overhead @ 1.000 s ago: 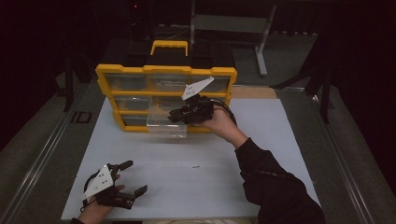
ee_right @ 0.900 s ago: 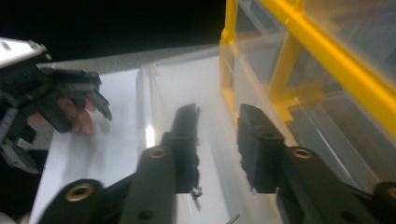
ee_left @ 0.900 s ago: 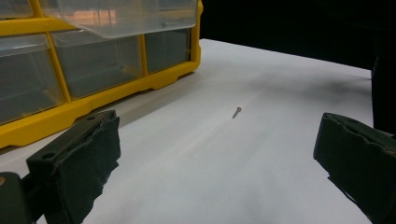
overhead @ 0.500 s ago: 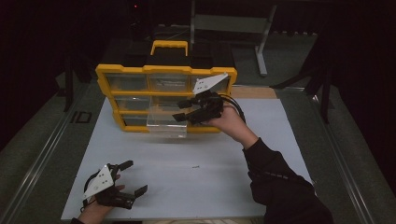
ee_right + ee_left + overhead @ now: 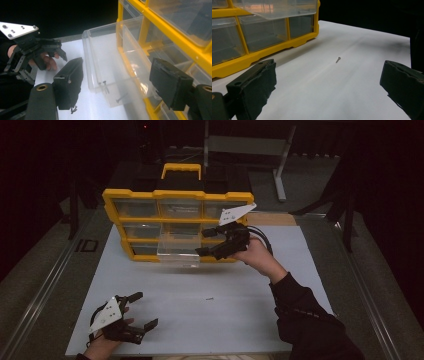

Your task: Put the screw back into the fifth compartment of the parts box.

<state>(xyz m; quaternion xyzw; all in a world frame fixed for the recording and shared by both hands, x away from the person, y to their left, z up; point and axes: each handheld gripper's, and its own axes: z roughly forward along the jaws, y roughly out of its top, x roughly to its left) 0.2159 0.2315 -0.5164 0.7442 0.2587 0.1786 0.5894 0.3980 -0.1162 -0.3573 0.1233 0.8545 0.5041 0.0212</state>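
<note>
A yellow organizer (image 5: 177, 195) with clear drawers stands at the back of the white mat. One clear drawer (image 5: 178, 254) in its bottom row is pulled out, and in the right gripper view this drawer (image 5: 100, 57) holds a few small screws (image 5: 104, 83). My right gripper (image 5: 204, 243) hovers just right of the drawer; its jaws have just been opening and stand open with nothing pressed between them. My left gripper (image 5: 145, 310) rests open at the mat's near left corner. A single screw (image 5: 210, 298) lies on the mat, ahead of the left gripper's jaws (image 5: 338, 59).
The white mat (image 5: 260, 320) covers the table between both hands. A metal stand (image 5: 280, 165) sits behind the organizer, whose yellow handle (image 5: 181, 169) sticks up at the back. Dark floor surrounds the table.
My right gripper has drawn back to the right from the pulled-out drawer and its jaws have spread apart. The drawer stays out. The left gripper has not moved.
</note>
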